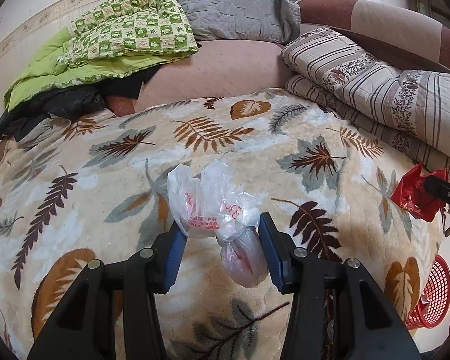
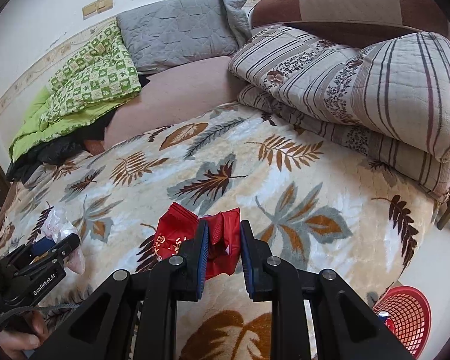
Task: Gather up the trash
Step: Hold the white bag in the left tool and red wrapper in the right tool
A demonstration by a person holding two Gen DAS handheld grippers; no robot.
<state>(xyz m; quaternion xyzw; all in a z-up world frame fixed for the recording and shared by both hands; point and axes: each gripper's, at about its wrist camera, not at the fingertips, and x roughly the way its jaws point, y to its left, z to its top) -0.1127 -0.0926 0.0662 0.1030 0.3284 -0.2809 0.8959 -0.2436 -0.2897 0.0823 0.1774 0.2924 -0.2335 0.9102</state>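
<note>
A crumpled white plastic bag with red print lies on the leaf-patterned blanket. My left gripper straddles it with its blue pads on either side, jaws apart and the bag's knotted end between them. My right gripper is shut on a red wrapper, held just above the blanket. The red wrapper also shows in the left wrist view, and the left gripper with the white bag shows at the left in the right wrist view.
A red mesh basket stands on the floor beside the bed at the lower right; it also shows in the left wrist view. Folded striped quilts, a green quilt and a grey pillow lie at the back.
</note>
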